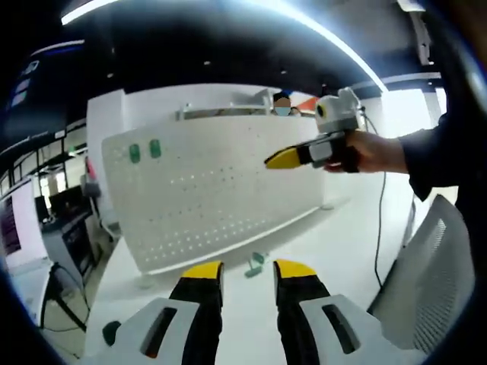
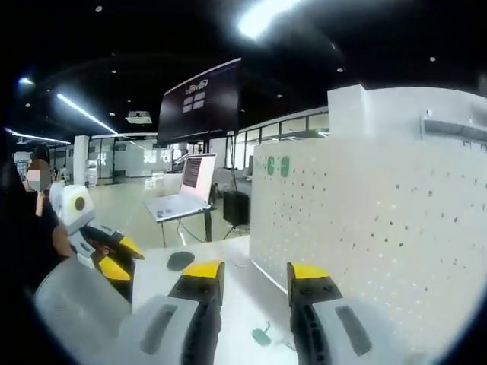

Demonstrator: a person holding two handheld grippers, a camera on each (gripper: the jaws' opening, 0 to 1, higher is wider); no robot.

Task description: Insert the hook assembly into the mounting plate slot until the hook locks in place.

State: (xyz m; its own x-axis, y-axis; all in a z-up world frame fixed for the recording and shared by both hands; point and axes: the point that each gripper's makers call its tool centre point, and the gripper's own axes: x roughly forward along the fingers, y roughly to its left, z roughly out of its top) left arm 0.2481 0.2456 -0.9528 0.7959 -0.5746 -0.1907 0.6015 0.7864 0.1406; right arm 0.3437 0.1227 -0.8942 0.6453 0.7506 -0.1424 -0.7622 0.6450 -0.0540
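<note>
A white perforated mounting plate stands upright on the white table; the right gripper view sees it from the side. Two green hooks hang near its top corner. A loose green hook assembly lies on the table in front of the plate, just beyond my left gripper, which is open and holds nothing. My right gripper is open too, with the same hook on the table below its jaws. A hand holds the right gripper up in front of the plate.
A grey mesh chair stands at the table's near right. A laptop and a dark round pad lie past the plate's end. The left gripper hangs at the left. A person stands behind the plate.
</note>
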